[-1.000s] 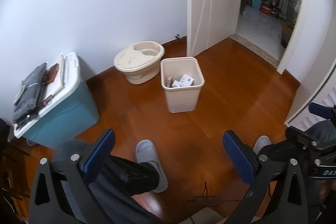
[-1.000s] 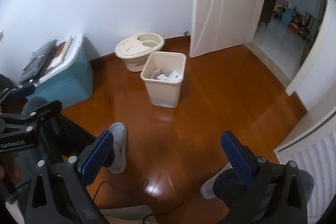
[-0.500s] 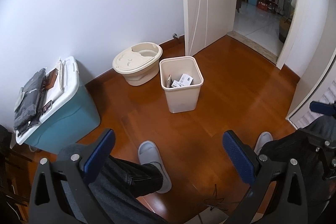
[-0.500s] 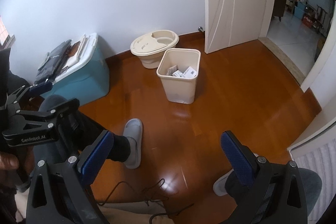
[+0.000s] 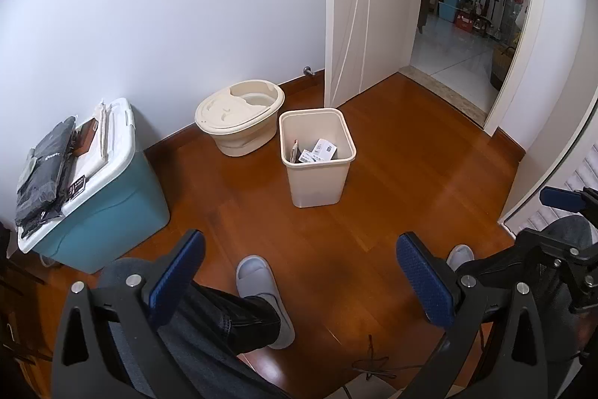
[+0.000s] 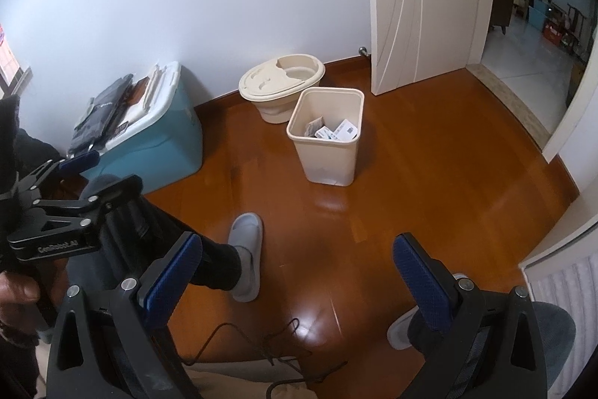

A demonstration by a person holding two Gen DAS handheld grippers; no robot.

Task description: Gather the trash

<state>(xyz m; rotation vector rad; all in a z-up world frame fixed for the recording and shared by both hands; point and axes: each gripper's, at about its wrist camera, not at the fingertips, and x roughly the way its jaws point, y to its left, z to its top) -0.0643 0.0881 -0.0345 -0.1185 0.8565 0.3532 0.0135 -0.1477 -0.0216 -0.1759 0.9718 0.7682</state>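
A wooden floor (image 5: pixel 392 174) carries a cream wastebasket (image 5: pixel 317 171) holding paper scraps (image 5: pixel 317 152). Left gripper (image 5: pixel 299 272) and right gripper (image 6: pixel 299 268) hover well back, fingers spread wide, empty (fits either collecting underway or finished). No loose trash shows.

Only one marking reads clearly: "GenRobot.AI", in pale letters along the black side bar of the left gripper (image 6: pixel 78 171), which sits off to the left of the right claw and a little ahead of its blue pads. The white paper slips (image 6: pixel 338 131) in the beige bin (image 6: pixel 329 156), well ahead of both claws, carry printed lines and a dark code block, too small to read. A grey packet (image 5: pixel 45 171) on the teal box's lid, ahead-left of the left claw, bears a small white word, illegible.
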